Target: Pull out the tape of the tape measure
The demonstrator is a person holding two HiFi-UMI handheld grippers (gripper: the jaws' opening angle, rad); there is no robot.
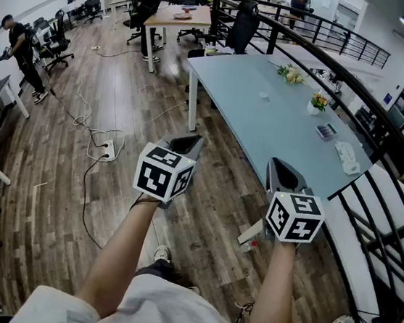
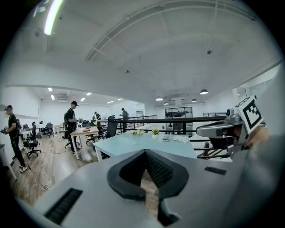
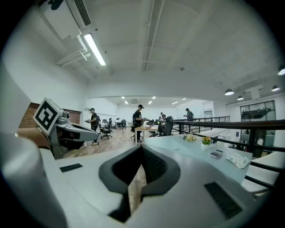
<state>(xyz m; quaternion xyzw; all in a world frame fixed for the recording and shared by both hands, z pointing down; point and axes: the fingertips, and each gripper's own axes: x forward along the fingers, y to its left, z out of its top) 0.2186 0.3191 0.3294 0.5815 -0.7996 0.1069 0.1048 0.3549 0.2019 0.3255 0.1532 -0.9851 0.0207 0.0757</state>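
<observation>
I cannot make out a tape measure in any view. My left gripper (image 1: 190,144) is held up in the air over the wooden floor, short of the pale blue table (image 1: 264,128), with its jaws shut and nothing between them. My right gripper (image 1: 280,167) hovers beside it at the table's near edge, also shut and empty. In the left gripper view the black pads (image 2: 153,171) meet at a point, and the right gripper (image 2: 221,130) shows at the right. In the right gripper view the pads (image 3: 149,167) are closed together, and the left gripper (image 3: 67,132) shows at the left.
On the table lie two small flower pots (image 1: 317,102), a dark calculator-like item (image 1: 326,131), a white cloth (image 1: 347,157) and a small clear object (image 1: 265,96). A black railing (image 1: 356,96) runs along the table's far side. Cables and a power strip (image 1: 106,154) lie on the floor. People stand at desks farther off.
</observation>
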